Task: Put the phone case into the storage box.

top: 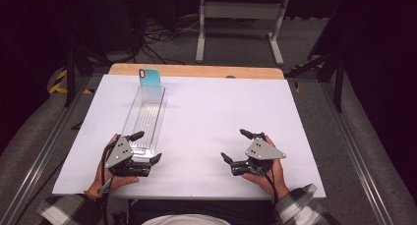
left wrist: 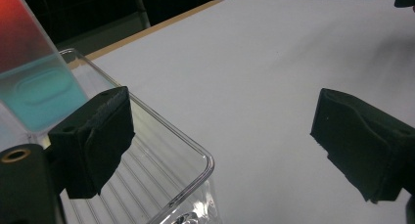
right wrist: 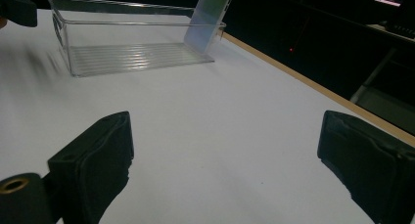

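At the near end of the clear ribbed plastic tray point(top: 143, 121) on the white desk point(top: 216, 112), my left hand-held gripper point(top: 146, 147) hangs open, as does the right point(top: 235, 145), and I judge a nudge could topple the glossy teal phone point(top: 150, 80) leaning inside its far end.
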Demonstrator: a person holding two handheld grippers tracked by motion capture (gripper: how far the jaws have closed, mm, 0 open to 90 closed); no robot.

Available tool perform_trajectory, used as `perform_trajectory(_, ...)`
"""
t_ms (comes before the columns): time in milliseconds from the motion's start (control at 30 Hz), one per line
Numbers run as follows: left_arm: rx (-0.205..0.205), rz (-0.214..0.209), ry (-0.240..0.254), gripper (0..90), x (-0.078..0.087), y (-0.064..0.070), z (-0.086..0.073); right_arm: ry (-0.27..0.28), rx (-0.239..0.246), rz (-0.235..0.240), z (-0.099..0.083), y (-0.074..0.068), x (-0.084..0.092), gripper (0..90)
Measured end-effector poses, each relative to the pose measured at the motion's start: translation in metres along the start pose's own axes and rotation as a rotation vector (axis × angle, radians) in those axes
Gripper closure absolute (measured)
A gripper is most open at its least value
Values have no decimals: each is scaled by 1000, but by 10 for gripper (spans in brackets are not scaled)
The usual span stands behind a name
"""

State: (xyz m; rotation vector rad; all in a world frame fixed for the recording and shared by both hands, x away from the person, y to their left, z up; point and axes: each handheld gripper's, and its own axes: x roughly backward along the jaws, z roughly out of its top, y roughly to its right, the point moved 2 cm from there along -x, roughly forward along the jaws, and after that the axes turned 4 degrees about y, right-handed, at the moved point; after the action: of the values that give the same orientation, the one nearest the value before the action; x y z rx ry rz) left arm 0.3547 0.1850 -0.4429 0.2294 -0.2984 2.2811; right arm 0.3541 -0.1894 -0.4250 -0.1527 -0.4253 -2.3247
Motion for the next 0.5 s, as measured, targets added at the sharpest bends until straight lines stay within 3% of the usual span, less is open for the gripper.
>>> perform_trajectory(300,-4,8,-21,101,1,4,-2,7,-44,1,-1,6,-1,74)
perform_trajectory(500,-3,18,-24,101,2,3,-3,7,-40,4,-1,7,-2,77)
